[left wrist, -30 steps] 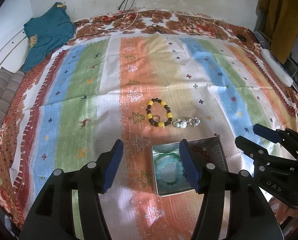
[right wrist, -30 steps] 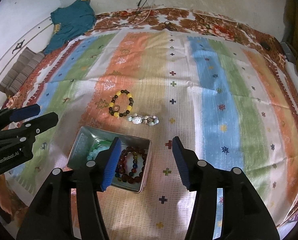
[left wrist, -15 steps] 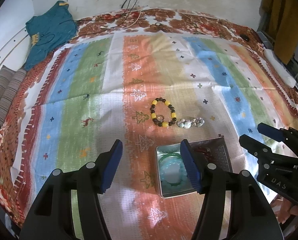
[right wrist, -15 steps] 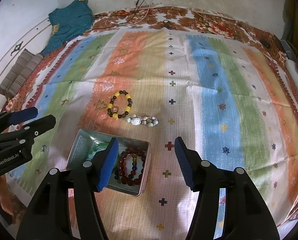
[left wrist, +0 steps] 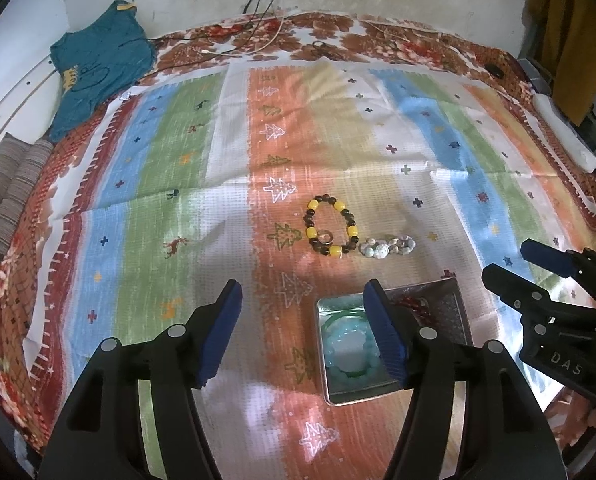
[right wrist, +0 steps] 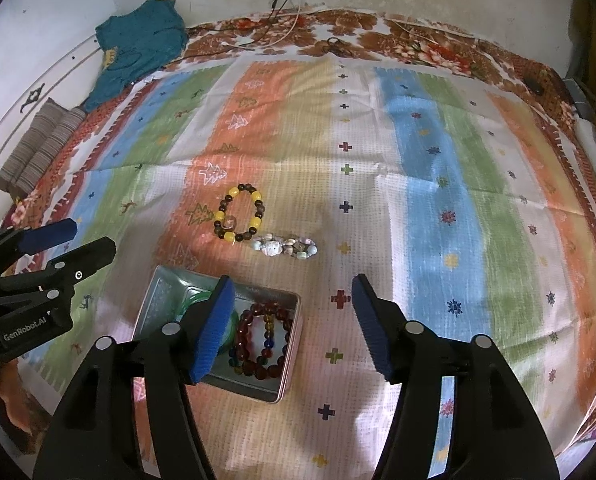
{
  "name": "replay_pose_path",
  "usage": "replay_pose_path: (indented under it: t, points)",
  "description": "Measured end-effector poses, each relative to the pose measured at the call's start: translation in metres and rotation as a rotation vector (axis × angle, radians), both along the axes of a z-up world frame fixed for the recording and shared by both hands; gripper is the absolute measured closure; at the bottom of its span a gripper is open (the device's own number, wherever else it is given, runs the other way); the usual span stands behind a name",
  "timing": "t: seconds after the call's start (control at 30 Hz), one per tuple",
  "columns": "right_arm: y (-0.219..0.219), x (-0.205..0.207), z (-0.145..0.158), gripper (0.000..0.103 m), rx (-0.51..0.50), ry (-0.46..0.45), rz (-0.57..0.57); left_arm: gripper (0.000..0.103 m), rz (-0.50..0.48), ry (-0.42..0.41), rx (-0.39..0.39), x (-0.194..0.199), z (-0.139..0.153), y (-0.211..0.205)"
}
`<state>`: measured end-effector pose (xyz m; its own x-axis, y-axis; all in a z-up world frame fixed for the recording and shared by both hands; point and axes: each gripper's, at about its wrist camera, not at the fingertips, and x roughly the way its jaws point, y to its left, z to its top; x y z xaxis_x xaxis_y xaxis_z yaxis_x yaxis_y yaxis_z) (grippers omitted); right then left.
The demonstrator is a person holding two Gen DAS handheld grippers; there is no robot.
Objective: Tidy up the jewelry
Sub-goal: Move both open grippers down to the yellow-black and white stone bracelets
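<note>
Left wrist view: left gripper (left wrist: 302, 332) is hovering low over the striped cloth (left wrist: 217, 152), fingers spread wide, nothing sitting between the blue pads (left wrist: 221, 332). Right gripper (right wrist: 289, 324) is hanging the same way in its own view, jaws wide apart, gripping nothing.

Just past the fingertips a square metal tin (left wrist: 450, 304) is resting on the cloth. A pale aqua bead bracelet (left wrist: 348, 344) is lying in its left half; in the right wrist view the tin (right wrist: 289, 304) is also holding a dark red bracelet with coloured beads (right wrist: 263, 344) in its right half, and a finger is partly hiding the aqua one there.

Farther out, beyond the tin, a yellow-and-brown bead bracelet (left wrist: 330, 226) is lying flat on the orange stripe, a small ring resting inside its loop. Just beside it on the right, a short cluster of pale shell-like beads (left wrist: 388, 246) is lying in a row; whether the two are touching, cannot tell. Both are showing again in the right wrist view, bracelet (right wrist: 239, 216) and shell piece (right wrist: 285, 246).

Far back, a teal garment (left wrist: 97, 64) is draping over the cloth's corner against the wall, thin cables (left wrist: 265, 0) are trailing down the wall, and folded striped fabric (left wrist: 9, 184) is sitting at the left edge.
</note>
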<state>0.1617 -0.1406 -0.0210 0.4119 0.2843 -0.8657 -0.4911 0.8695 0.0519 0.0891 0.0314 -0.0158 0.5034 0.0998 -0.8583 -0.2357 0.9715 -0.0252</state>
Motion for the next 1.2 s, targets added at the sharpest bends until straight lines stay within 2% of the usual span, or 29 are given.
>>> replay_pose_path:
  t: [0.33, 0.53, 1.2]
  points:
    - [0.007, 0.020, -0.013, 0.039, -0.035, 0.033, 0.002, 0.038, 0.019, 0.016, 0.031, 0.028, -0.010, 0.008]
    - [0.015, 0.035, -0.027, 0.038, -0.073, 0.059, 0.007, 0.038, 0.061, 0.047, -0.016, 0.047, -0.025, 0.024]
    - [0.020, 0.080, -0.078, 0.038, -0.167, 0.161, -0.008, 0.036, 0.017, 0.126, 0.041, 0.089, -0.060, 0.018]
